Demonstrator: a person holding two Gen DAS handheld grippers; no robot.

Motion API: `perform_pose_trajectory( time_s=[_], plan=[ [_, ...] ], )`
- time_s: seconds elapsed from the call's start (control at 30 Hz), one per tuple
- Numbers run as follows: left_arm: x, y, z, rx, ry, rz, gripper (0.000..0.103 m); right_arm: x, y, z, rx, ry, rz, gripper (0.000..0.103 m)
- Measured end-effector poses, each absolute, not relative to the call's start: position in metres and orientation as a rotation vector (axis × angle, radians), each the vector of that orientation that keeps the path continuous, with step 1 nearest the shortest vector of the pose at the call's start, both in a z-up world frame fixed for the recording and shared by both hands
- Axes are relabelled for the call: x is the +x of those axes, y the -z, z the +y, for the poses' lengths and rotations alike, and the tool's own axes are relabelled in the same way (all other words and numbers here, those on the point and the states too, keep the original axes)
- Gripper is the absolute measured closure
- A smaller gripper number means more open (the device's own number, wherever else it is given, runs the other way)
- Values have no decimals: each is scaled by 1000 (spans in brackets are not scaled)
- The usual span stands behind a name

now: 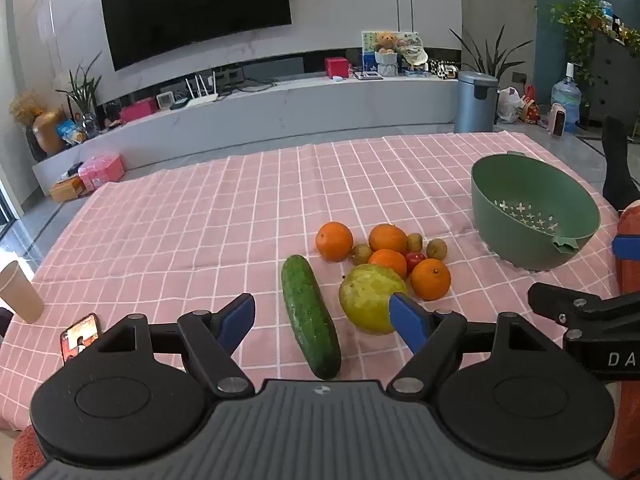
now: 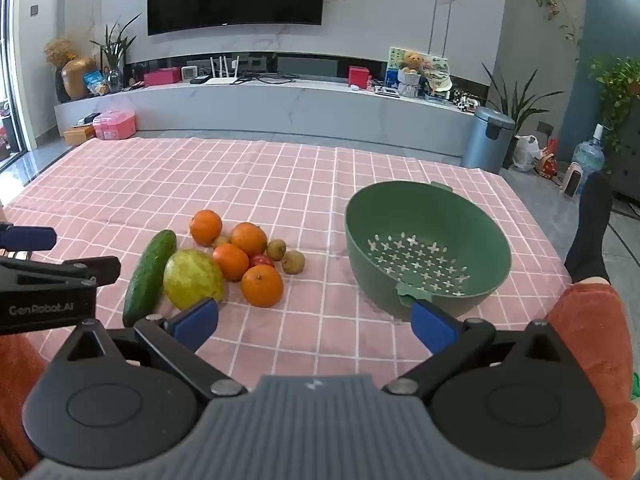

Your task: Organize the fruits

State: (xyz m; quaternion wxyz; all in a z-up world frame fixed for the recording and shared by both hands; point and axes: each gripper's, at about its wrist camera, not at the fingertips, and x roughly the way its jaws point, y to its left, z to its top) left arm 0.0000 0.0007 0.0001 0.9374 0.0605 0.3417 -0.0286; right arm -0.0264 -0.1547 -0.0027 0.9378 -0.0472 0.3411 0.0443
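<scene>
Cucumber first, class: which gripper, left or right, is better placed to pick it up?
Left. The left gripper is open with the cucumber lying between its fingers; the right gripper faces bare cloth nearer the green colander.

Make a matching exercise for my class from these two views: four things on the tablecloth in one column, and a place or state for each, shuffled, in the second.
Things:
1. cucumber
2. colander
3. paper cup
4. phone

Places or states:
A. empty, at the right of the fruit pile
B. lying flat with its screen lit, near the cloth's left edge
C. lying at the left of the fruit pile
D. standing upright at the cloth's far left edge

Pairs: 1-C, 2-A, 3-D, 4-B
</scene>
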Motion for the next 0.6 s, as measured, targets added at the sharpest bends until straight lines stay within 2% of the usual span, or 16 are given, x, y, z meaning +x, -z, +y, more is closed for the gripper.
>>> perform_pose_trajectory(
  time_s=[0.6],
  plan=[
    [2, 1, 5, 103, 60, 721, 20, -26, 6, -154, -70, -107, 721, 5]
  ],
)
